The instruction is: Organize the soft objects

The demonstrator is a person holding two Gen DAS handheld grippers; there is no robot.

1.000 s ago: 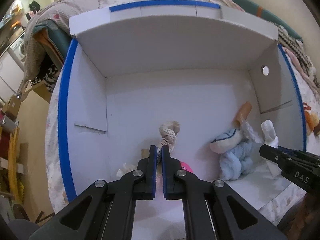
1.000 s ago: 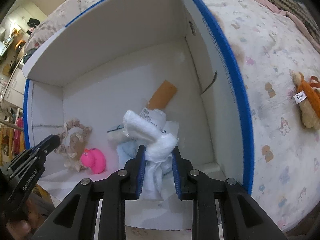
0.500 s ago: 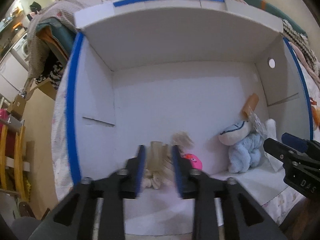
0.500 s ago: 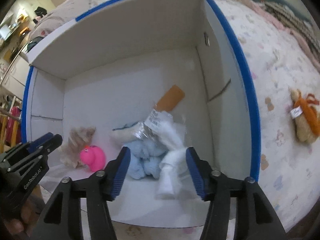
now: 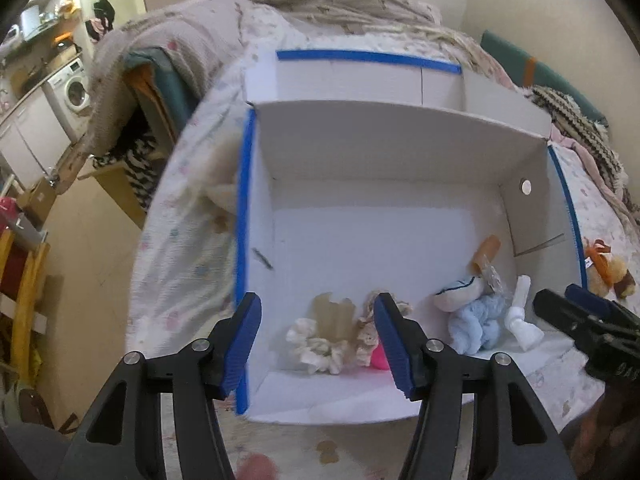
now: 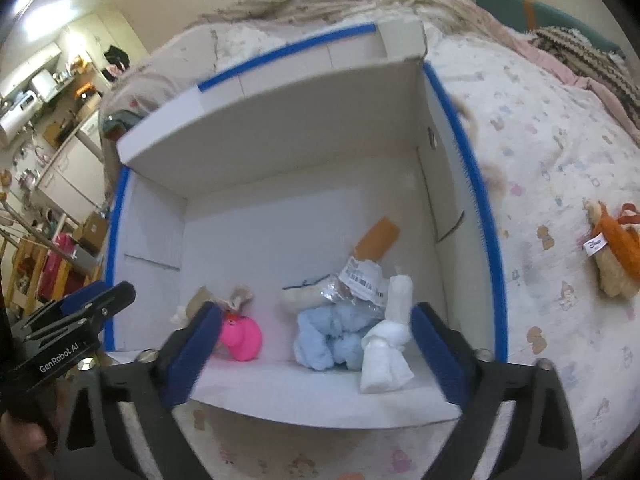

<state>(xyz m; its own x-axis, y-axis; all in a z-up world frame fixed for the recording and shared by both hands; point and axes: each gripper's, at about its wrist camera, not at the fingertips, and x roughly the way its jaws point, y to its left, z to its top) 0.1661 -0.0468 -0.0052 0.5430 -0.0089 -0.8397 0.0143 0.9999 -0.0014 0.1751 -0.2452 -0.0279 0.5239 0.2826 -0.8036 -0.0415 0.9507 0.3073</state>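
1. Left gripper (image 5: 318, 336): I read its blue-padded fingers as spread wide with nothing between them, held at the near edge of the box (image 5: 384, 152).
2. Right gripper (image 6: 316, 344): fingers likewise spread wide and holding nothing, at the box's near edge. In the left wrist view only its tip shows, cut off at the right border.
3. Box: white cardboard with blue tape along its edges, lying open on a patterned bedsheet (image 6: 560, 168).
4. Cream scrunchie (image 5: 318, 346): near left of the box floor, on a tan card. In the right wrist view my own finger hides most of it.
5. Pink toy (image 6: 242, 336): just right of the scrunchie. In the left wrist view only a sliver shows behind the right finger.
6. Light blue plush (image 6: 328, 338): near right of the box, a crinkled labelled wrapper lying over its top.
7. White cloth bundle (image 6: 386, 344): touching the plush's right side.
8. Orange-and-tan plush (image 6: 612, 248): outside the box, on the sheet far right, blurred.
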